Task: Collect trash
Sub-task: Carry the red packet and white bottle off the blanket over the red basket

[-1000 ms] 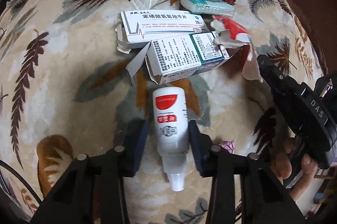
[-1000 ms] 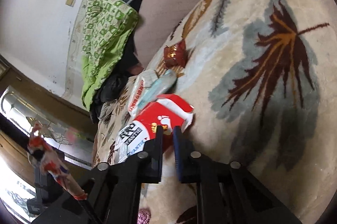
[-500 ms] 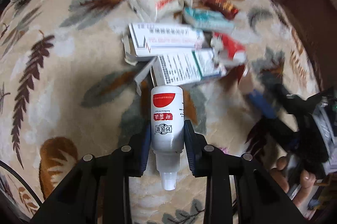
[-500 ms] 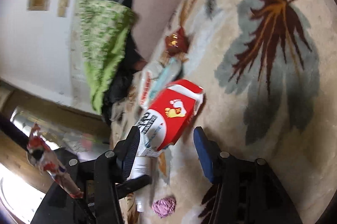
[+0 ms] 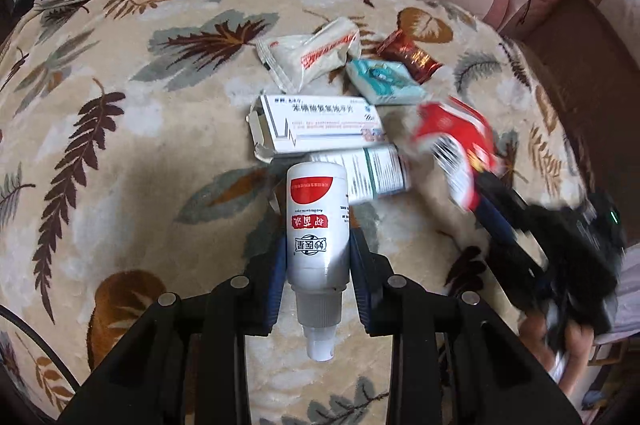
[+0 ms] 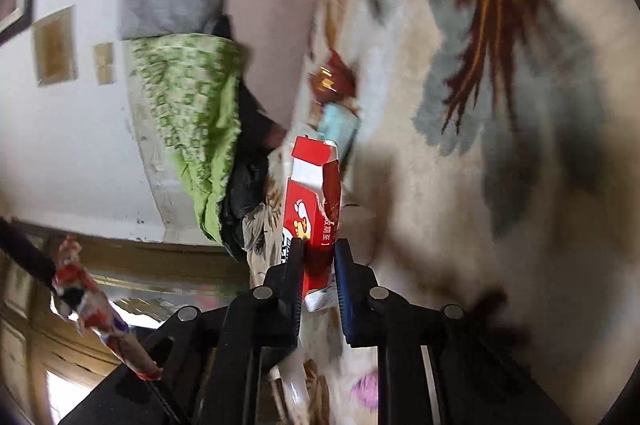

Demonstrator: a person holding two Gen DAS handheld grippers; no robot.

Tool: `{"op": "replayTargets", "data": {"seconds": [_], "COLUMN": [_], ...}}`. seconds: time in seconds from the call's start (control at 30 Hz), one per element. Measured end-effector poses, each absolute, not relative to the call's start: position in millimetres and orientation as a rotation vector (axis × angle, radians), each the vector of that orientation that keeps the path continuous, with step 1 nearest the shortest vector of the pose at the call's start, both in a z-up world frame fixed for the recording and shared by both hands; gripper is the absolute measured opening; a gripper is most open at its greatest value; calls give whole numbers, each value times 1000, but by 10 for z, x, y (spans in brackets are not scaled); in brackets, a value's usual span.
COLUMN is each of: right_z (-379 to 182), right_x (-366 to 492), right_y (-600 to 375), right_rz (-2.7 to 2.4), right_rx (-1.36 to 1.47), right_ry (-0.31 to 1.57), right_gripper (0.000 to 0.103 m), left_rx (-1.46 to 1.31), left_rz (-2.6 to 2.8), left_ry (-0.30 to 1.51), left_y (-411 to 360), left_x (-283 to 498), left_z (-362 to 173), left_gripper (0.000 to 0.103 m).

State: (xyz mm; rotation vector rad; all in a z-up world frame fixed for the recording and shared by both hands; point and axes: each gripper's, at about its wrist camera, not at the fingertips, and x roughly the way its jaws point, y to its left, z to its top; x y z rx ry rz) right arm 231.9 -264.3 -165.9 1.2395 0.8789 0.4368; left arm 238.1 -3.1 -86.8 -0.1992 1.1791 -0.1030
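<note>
I have the left gripper [image 5: 318,257] clamped on the bottle [image 5: 317,221], pads on its lower body just above the neck, nozzle pointing back toward me. It looks like a light, stiff plastic spray bottle with a smooth label, so I judge it could slip if I tilt it; the hold near the shoulder seems sound.

The right gripper [image 6: 319,257] pinches the red box [image 6: 314,201] by its near end, jaws closed across the thin side. The box is torn open at the far end and looks like empty card: very light, easily crushed, so a gentle squeeze should do.

Left on the blanket [image 5: 120,153], far of the bottle: a white box [image 5: 320,127] with a second box [image 5: 376,173] just beside it, a white packet [image 5: 312,57], a teal pack [image 5: 382,81] and a red wrapper [image 5: 408,55]. The boxes are stiff along their long edges; the packet and wrapper are soft, best nipped at a crimped end.
</note>
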Motion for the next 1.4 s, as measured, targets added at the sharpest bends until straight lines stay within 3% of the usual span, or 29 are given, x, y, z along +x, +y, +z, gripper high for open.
{"op": "replayTargets", "data": {"seconds": [0.4, 0.63, 0.87, 1.4], "right_z": [-548, -74, 47, 135], "right_x": [645, -215, -817, -1513], "right_y": [-2895, -3092, -3362, -3980], "right_rz": [313, 249, 179, -31], "right_rx": [922, 774, 707, 697], "right_ry": [661, 550, 507, 473], "right_gripper": [16, 16, 16, 16], "left_rx": [-339, -335, -364, -146], "left_rz": [-274, -346, -491, -779], "left_ry": [1071, 1005, 1021, 982], "left_y": [43, -241, -705, -1856], "left_x": [2017, 1266, 580, -429], "left_z": [-425, -117, -52, 315], "left_gripper": [29, 29, 29, 29]}}
